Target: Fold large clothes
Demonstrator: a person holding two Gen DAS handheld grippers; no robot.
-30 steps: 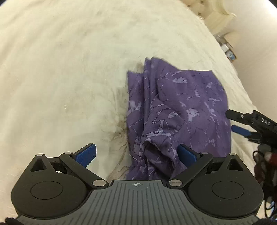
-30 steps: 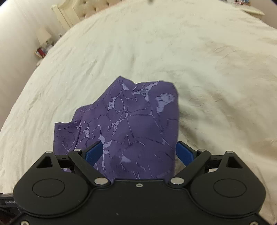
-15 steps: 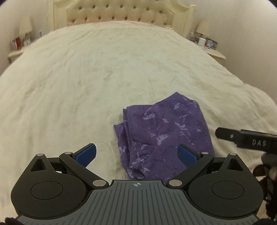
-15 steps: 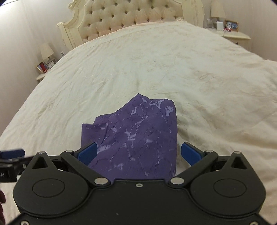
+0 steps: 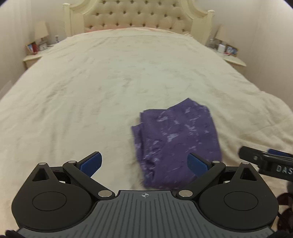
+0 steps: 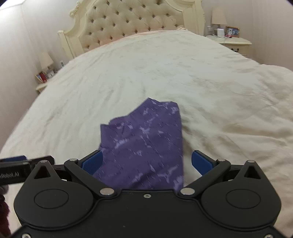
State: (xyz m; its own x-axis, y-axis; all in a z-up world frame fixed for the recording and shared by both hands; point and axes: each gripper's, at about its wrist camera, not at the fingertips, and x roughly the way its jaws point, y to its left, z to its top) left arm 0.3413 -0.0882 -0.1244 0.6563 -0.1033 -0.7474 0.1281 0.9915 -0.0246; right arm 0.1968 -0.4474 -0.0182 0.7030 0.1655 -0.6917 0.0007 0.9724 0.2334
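**Purple cloth sitting folded on a cream bed, both grippers empty**

Purple fabric with a pale lilac marbled print, thin and a bit crinkly looking, is folded into a rough rectangle. This folded garment (image 5: 175, 142) lies flat on the bed, near its foot end and a little right of the middle in the left wrist view. Its left edge shows several stacked layers, and the far corner pokes up into an uneven point (image 6: 144, 139). The print is smeared by motion blur, so finer detail is hard to read.

The left gripper (image 5: 144, 163) is spread wide, its blue ribbed pads well apart, with nothing between them; the cloth lies on the bed below it. The right gripper (image 6: 147, 162) is also released, jaws wide, not pinching anything, and the garment shows in the gap between its fingers, lying on the bedspread underneath. Both bodies are matte black plastic with round hubs and silver pivot pins.

The bedspread (image 5: 109, 82) is cream, soft and lightly wrinkled, with faint greyish marks. Behind it stands a tufted, buttoned cream headboard (image 5: 139, 16) with a carved frame. A nightstand (image 6: 236, 43) with a lamp and small items sits on each side, against pale walls.
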